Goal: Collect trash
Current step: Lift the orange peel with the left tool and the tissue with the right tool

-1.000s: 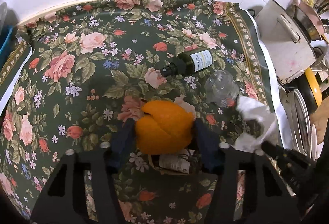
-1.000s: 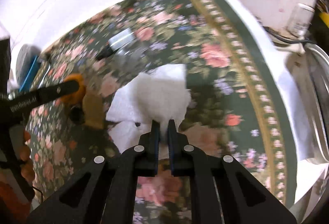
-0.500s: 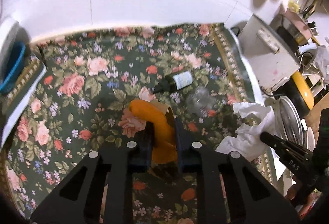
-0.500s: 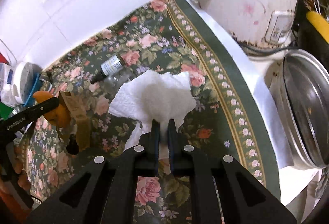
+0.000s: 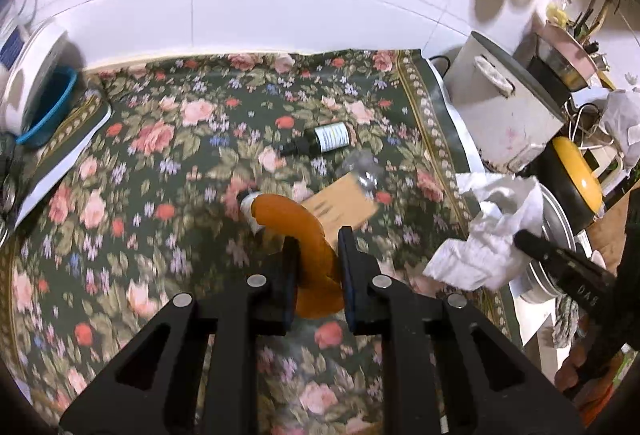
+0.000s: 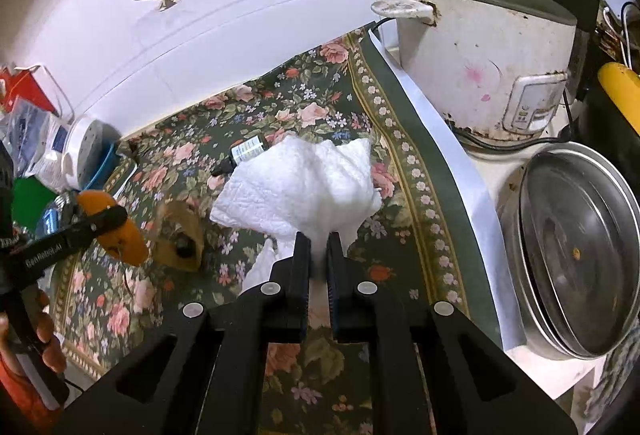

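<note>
Since a second ago: both hands have come up off the counter (image 5: 120, 139) with their catches; the left jaws, wide around the peel back then, have now closed in on it.
Left gripper (image 5: 318, 267): jaws clamped on the orange peel (image 5: 304, 231), which curls up and away from them, clear of the floral cloth (image 5: 168, 171).
Right gripper (image 6: 318, 259): jaws pressed together on a bunched neck of the paper towel (image 6: 304, 183), the rest fanning out above the cloth.
Peel, looks: bright orange, thick, curved like a hook, pale pith at the tip.
Peel, handling: light and rubbery by the look of it, a bit slick; a pinch across the thick middle should hold, the thin end may tear.
Towel, looks: white, quilted, crumpled.
Towel, handling: weightless and soft, nothing to break; grab any gathered fold, though loose corners will flap and could drag things.
Left on the counter: dark dropper bottle (image 5: 320, 141) lying on its side mid-cloth, clear glass jar (image 5: 364, 171) just beside it, brown cardboard piece (image 5: 340, 205) nearer the front, towards the right edge.
Right edge of the counter: white rice cooker (image 6: 480, 67) and steel pan (image 6: 576, 251), well clear of both loads.
</note>
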Motion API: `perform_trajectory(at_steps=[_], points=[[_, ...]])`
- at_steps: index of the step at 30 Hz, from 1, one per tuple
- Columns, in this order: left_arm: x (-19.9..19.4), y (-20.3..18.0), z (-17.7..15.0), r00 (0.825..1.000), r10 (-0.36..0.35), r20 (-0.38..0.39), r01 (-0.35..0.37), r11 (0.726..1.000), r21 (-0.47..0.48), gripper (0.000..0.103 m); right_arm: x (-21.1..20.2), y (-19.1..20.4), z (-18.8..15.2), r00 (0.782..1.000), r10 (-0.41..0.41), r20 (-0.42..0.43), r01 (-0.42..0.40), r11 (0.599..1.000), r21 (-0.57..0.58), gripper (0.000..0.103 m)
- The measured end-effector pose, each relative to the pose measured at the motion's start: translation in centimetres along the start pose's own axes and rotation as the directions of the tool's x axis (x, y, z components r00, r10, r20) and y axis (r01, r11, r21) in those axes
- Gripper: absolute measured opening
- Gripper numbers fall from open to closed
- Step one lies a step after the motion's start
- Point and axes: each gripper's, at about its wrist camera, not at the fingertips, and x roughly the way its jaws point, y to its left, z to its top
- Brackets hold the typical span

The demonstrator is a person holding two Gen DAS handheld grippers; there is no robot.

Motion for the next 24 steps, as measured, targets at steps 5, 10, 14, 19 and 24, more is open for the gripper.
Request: perform_trajectory(at_steps=[5,10,14,19,24], points=[[-2.1,-1.3,-3.1,0.999,0.042,0.028,-0.041,0.998,-0.042,0.016,-2.2,-0.5,-0.7,0.999,0.042,0.016,-0.041,0.998,-0.054,0.007],[-5.3,-2.9,-5.7,0.994,0.077,0.081,-0.069,0.993,-0.095,0.016,-4.8,-0.2,-1.2,0.995,0.094,0.031,-0.089,0.987,-0.133,0.007],[-8.2,-4.0,-7.1,0.989,0.09,0.118,-0.078,0.991,-0.105,0.016,-6.5,0.6,-1.9,0.991,0.125,0.038,-0.116,0.976,-0.184,0.007],[-11.5,-4.3,-9.0,0.983,0.094,0.156,-0.079,0.992,-0.102,0.016,-8.5,2.4,-3.5,0.986,0.159,0.05,-0.145,0.966,-0.213,0.007],[-13.5,-3.5,-11.0,0.983,0.073,0.168,-0.06,0.995,-0.078,0.016,-10.3,4.8,-5.8,0.984,0.159,0.075,-0.141,0.968,-0.206,0.007]])
